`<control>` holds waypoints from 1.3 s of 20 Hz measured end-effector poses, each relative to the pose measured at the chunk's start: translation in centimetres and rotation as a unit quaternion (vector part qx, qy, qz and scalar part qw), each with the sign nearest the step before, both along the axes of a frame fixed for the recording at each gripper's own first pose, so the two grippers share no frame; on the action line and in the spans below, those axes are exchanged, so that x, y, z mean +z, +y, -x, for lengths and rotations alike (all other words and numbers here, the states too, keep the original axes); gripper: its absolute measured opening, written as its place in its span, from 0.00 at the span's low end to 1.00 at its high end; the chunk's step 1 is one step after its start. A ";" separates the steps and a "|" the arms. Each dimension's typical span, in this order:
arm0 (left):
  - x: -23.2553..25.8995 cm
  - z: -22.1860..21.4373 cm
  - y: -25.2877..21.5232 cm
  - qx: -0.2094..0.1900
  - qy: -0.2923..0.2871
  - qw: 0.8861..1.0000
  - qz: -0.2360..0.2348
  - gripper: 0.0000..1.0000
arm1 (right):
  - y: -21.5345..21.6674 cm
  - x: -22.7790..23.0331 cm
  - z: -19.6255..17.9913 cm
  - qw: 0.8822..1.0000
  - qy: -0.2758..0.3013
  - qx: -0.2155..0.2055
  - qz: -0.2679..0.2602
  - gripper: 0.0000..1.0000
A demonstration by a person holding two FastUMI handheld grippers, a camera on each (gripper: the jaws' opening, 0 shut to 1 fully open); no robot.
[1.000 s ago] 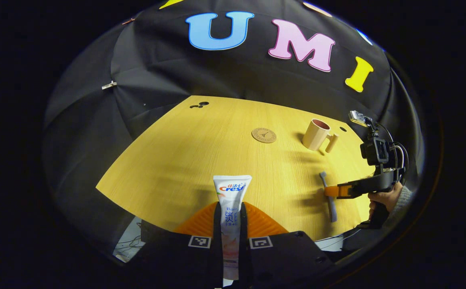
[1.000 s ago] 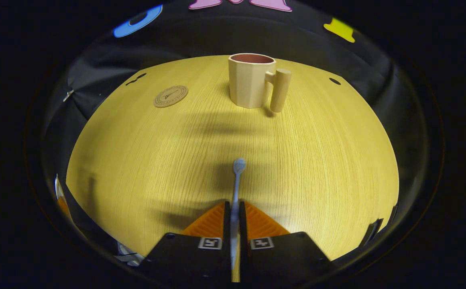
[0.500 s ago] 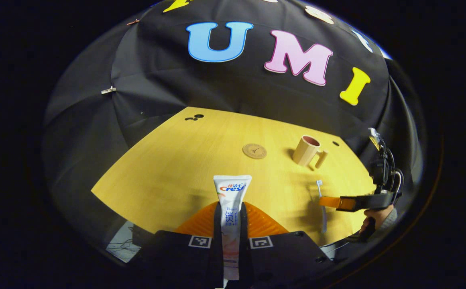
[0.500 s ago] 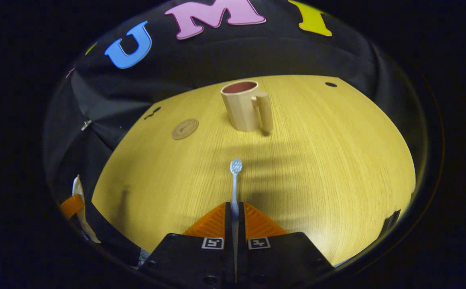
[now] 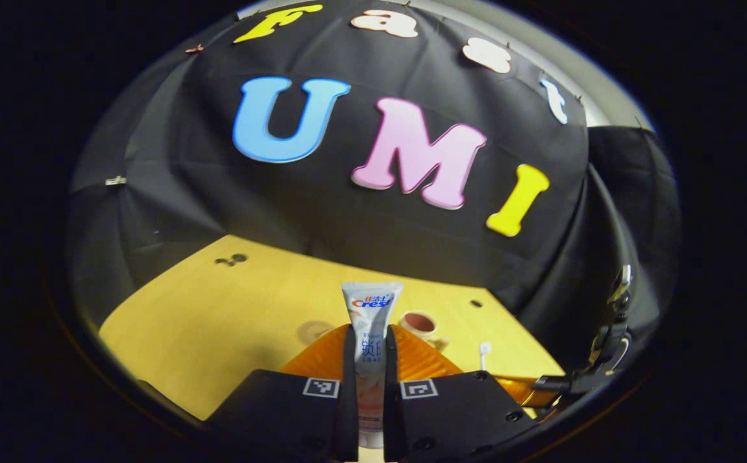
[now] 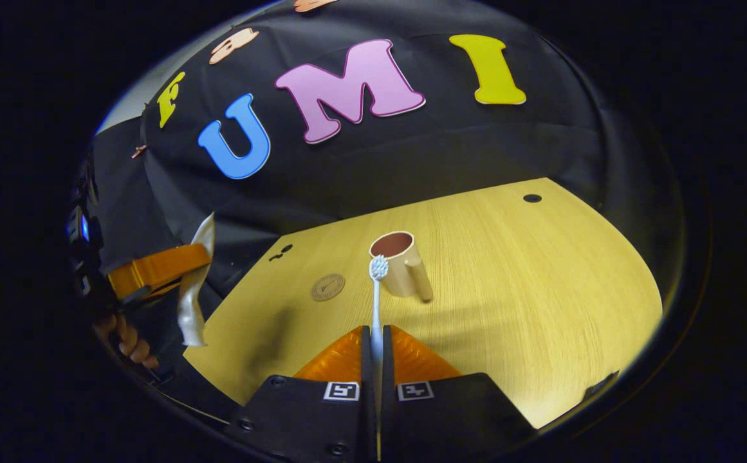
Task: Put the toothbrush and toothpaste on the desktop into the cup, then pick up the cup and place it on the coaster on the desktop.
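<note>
The light yellow wood-grain table spreads out below both tools, which are raised above it. On it the beige faceted cup with a thick cylindrical handle and a reddish-brown inside stands upright, its mouth open, handle turned to the near right in the right gripper view; the round brown cork coaster lies flat just to the cup's left, apart from it. The left tool is closed tightly on the white toothpaste tube with printed lettering, both fingers pressing its flat sides, the crimped end pointing forward and up; the right gripper view shows this tube hanging off the table's left edge with a hand beneath. The right tool is pinched narrow on the thin handle of the pale blue-white toothbrush, whose bristled head points forward toward the cup.
</note>
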State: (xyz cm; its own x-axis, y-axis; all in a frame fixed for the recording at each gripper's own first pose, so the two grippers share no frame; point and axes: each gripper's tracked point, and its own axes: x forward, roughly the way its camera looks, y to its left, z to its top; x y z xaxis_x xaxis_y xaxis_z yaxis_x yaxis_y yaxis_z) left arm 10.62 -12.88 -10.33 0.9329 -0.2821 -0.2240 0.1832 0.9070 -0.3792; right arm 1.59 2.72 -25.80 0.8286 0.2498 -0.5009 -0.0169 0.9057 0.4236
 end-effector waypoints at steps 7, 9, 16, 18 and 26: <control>5.8 -8.3 -7.3 -0.019 -0.112 0.991 0.066 0.20 | -4.7 2.6 -1.4 0.998 -0.052 -0.002 -0.016 0.07; 5.7 -10.3 -8.4 -0.014 -0.132 0.988 0.079 0.20 | -5.8 2.6 -1.6 0.998 -0.061 -0.001 -0.021 0.07; 1.8 -16.8 -10.6 0.014 -0.159 0.983 0.086 0.20 | -8.9 1.0 -2.6 0.997 -0.081 0.013 -0.014 0.07; 0.0 -18.2 -11.2 0.023 -0.161 0.983 0.084 0.20 | -9.3 0.4 -3.1 0.996 -0.087 0.016 -0.012 0.07; -8.8 -21.3 -13.3 0.027 -0.136 0.990 0.024 0.20 | -10.7 -1.4 -5.5 0.994 -0.103 0.014 -0.021 0.07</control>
